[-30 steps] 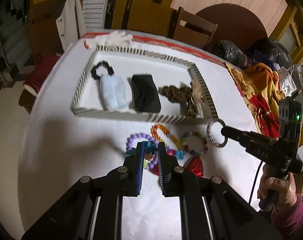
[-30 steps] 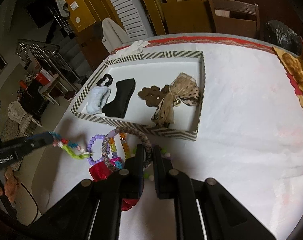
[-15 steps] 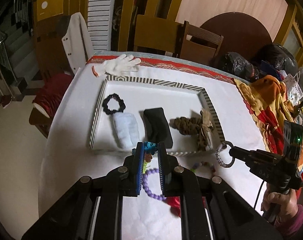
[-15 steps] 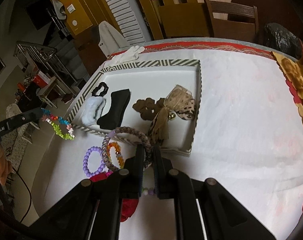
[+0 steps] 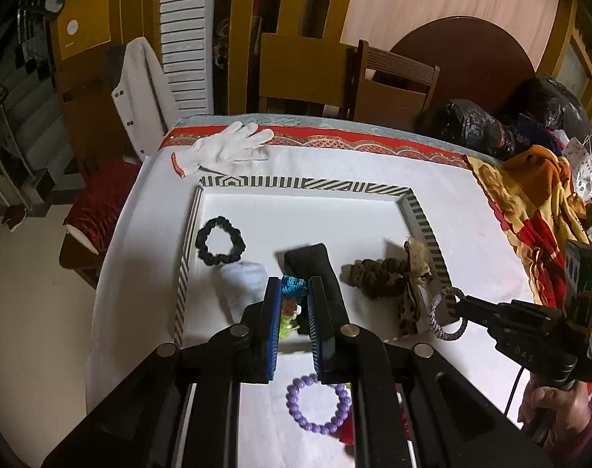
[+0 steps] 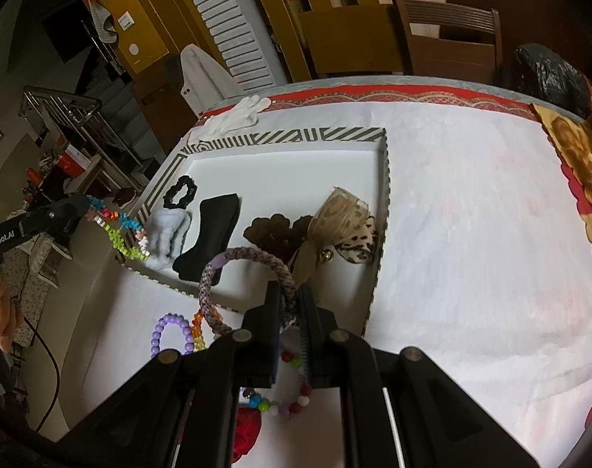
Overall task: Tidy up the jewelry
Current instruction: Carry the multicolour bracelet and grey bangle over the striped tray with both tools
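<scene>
1. The left gripper (image 5: 294, 292) is clamped narrow on a multicoloured bead bracelet of teal, green, orange and pink pieces (image 6: 116, 230), which hangs from its tips in a loose strand; the right wrist view shows it dangling just outside the near-left corner of the tray.
2. Ahead of and below the left gripper lies the shallow white tray with a black-and-white striped rim (image 5: 296, 184).
3. Inside the tray, left and forward of those tips, sits a black scalloped hair tie (image 5: 219, 245); a pale blue fluffy piece (image 5: 243, 282) lies just left of the fingers and a flat black fabric piece (image 5: 309, 261) just ahead of them, partly hidden.
4. To the right of the left gripper, against the tray's right wall, rest a brown braided hair piece (image 5: 376, 275) and a tan leopard-print bow (image 6: 340, 226).
5. Behind the left tips, on the white tablecloth (image 6: 471, 234), a purple round-bead bracelet (image 5: 319, 403) lies near the tray's front wall, with an orange bead strand (image 6: 200, 325) touching it.
6. The right gripper (image 6: 290, 300) is pinched shut on a grey-and-pink woven rope bangle (image 6: 233, 277), held upright above the tray's front wall.
7. Under the right gripper's frame lie a mixed-colour bead bracelet (image 6: 280, 401) and a red ornament (image 6: 247, 429).
8. A white cotton glove (image 5: 223, 148) rests beyond the tray's far-left corner.
</scene>
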Demonstrator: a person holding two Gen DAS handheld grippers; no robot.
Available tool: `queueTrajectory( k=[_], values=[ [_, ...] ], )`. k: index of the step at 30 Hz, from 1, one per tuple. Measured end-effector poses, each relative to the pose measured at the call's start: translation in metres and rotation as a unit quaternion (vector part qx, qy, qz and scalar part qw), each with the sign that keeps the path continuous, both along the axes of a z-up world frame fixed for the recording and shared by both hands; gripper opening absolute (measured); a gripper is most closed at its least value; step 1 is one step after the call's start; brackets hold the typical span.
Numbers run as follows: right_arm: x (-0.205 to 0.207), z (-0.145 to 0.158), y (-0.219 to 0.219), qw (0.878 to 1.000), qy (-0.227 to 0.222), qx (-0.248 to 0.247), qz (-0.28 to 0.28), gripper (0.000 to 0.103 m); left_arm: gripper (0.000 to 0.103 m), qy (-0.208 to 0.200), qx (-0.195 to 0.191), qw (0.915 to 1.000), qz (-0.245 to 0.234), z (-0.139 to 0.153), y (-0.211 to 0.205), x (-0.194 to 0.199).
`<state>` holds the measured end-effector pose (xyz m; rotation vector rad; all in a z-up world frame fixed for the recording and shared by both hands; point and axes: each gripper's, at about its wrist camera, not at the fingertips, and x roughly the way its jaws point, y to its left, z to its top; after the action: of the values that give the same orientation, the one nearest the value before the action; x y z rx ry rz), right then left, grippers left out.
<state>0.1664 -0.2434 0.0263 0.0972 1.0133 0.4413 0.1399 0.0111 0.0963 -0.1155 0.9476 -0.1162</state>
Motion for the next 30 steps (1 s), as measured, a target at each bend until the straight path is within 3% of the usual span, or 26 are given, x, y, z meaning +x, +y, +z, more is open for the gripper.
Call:
queueTrajectory(
  k=[30],
  values=[
    [0.055, 0.006, 0.025, 1.000, 0.000, -0.015, -0.006, 0.009, 0.007, -0.004, 0.012, 0.9999, -0.003, -0.001, 0.002, 0.076]
  ],
)
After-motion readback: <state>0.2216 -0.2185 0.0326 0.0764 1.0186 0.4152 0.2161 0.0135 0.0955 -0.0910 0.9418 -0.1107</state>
